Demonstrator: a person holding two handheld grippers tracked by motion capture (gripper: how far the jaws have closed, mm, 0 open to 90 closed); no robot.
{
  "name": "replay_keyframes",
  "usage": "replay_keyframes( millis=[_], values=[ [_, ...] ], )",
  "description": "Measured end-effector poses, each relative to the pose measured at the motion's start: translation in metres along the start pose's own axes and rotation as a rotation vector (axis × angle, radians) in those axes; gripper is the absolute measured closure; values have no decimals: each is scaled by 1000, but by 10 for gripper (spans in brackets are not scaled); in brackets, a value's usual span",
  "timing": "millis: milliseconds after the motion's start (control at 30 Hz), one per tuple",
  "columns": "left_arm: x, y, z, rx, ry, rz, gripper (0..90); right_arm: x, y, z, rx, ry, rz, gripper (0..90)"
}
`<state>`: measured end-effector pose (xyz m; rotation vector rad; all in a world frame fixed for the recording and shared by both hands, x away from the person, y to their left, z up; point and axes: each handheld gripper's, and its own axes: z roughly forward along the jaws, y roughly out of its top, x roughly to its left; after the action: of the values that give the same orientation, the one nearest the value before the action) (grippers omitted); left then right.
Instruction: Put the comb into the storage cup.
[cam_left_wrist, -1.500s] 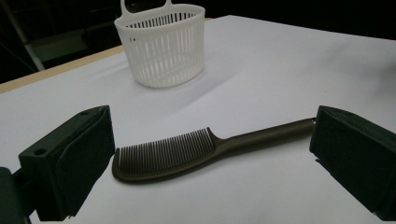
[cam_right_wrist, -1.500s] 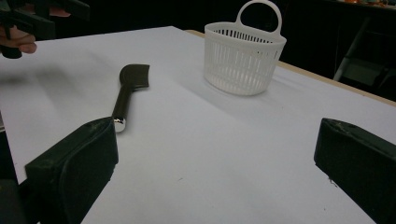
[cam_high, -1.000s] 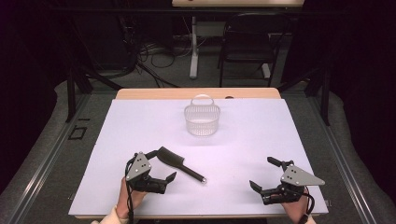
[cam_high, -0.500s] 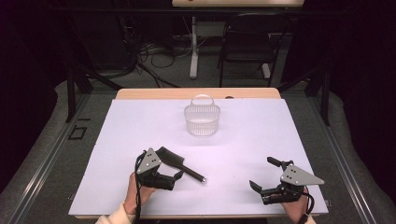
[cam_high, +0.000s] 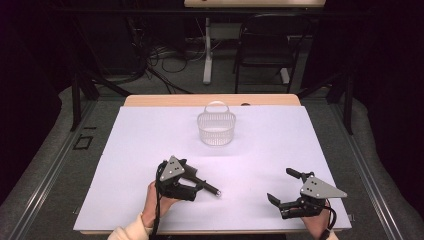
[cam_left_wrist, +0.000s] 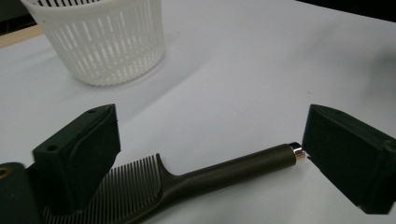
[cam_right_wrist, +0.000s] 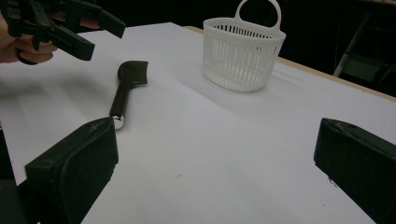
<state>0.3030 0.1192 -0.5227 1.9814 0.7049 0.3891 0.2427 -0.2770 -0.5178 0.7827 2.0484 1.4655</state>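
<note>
The left gripper (cam_high: 196, 190) hangs wide open over the comb (cam_left_wrist: 187, 179), which lies flat on the white table (cam_high: 150, 130); at three o'clock the right gripper (cam_high: 284, 202) rests wide open.

In your high view, the left gripper (cam_high: 197, 187) sits over the comb (cam_high: 207, 187), so you see only its handle end; the toothed head is hidden under the gripper body. In your left gripper view the comb's teeth (cam_left_wrist: 126, 184) run behind the near jaw and off the bottom edge, and the basket (cam_left_wrist: 100, 39) loses its rim at the top edge. Your hands are cut off at the bottom of the high view.
</note>
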Motion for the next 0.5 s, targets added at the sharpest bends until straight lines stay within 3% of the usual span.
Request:
replay_keyframes(
  millis=[267,500],
  values=[
    [-6,3,8,19,-16,12,249,0,0,0,2,1,-1,0],
    [-12,3,16,36,-75,18,544,0,0,1,2,0,0,0]
  ],
)
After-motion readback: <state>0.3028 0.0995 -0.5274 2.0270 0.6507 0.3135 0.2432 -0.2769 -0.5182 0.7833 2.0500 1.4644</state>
